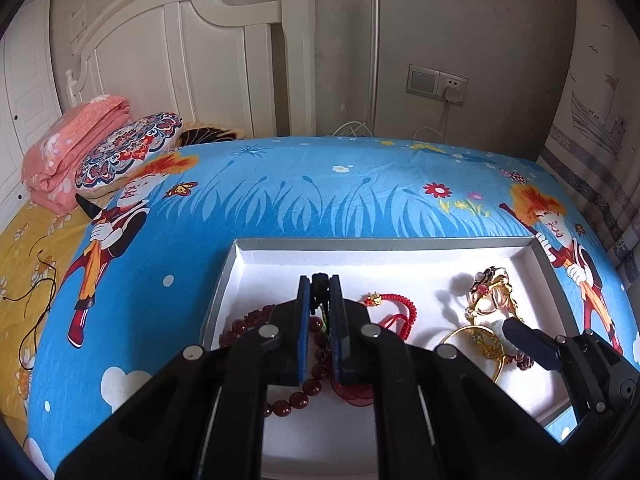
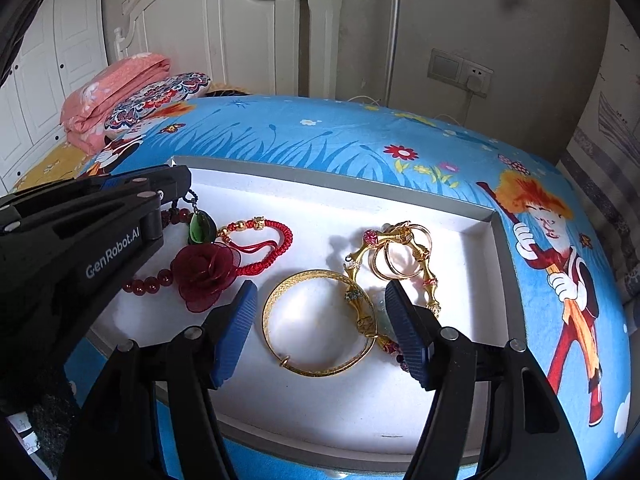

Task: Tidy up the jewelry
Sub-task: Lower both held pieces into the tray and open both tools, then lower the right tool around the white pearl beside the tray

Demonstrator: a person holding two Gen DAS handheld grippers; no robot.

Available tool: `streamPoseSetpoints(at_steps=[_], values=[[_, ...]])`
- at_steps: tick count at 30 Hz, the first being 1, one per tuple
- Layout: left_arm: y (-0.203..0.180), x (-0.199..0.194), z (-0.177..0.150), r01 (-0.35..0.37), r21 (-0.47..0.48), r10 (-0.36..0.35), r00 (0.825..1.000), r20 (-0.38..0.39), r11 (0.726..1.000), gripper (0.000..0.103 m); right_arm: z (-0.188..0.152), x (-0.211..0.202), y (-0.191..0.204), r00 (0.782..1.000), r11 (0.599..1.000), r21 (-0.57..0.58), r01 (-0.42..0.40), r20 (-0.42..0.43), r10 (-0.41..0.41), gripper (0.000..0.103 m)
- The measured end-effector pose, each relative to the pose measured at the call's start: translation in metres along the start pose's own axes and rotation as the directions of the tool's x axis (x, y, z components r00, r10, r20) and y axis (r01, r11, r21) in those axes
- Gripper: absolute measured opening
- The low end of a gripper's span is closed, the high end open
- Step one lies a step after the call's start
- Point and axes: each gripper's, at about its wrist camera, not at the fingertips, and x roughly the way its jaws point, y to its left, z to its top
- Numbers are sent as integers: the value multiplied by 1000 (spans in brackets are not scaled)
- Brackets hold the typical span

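The left tool point(image 1: 320, 284) pinches a black beaded cord point(image 1: 319, 280) whose green pendant point(image 2: 197, 227) hangs over the white tray point(image 2: 332, 412). The right tool point(image 2: 320, 300) stands wide around a gold bangle point(image 2: 320, 322), which lies in the tray on the bed point(image 1: 280, 196).

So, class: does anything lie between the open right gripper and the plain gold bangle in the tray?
Nothing visible does. The right gripper hangs open above the gold bangle; an ornate gold piece overlaps only the bangle's right edge.
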Motion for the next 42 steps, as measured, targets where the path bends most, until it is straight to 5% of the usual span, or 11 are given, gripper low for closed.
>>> streamPoseSetpoints(at_steps=[4, 6, 10, 16, 25, 34, 42], values=[[4, 2, -8, -4, -4, 4, 1000, -5, 1000, 36, -2, -6, -1, 1000, 1000, 9, -3, 18, 2, 75], [6, 0, -11, -4, -3, 4, 1000, 1, 1000, 38, -5, -11, -2, 1000, 1000, 4, 0, 27, 0, 75], [12, -10, -19, -5, -9, 5, 1000, 18, 1000, 63, -15, -24, -6, 999, 1000, 7, 1, 48, -1, 75], [30, -46, -50, 18, -60, -15, 998, 54, 998, 88, -42, -51, -23, 996, 998, 56, -35, 88, 30, 75], [45, -88, -108, -36, -49, 42, 990, 133, 998, 93, -71, -82, -46, 986, 985, 158, -64, 159, 39, 78], [37, -81, -115, 73, 40, -77, 991, 107, 997, 93, -76, -79, -43, 988, 988, 134, -75, 148, 55, 84], [32, -80, -118, 87, 65, -94, 989, 114, 994, 93, -80, -83, -44, 988, 988, 145, -57, 150, 35, 84]])
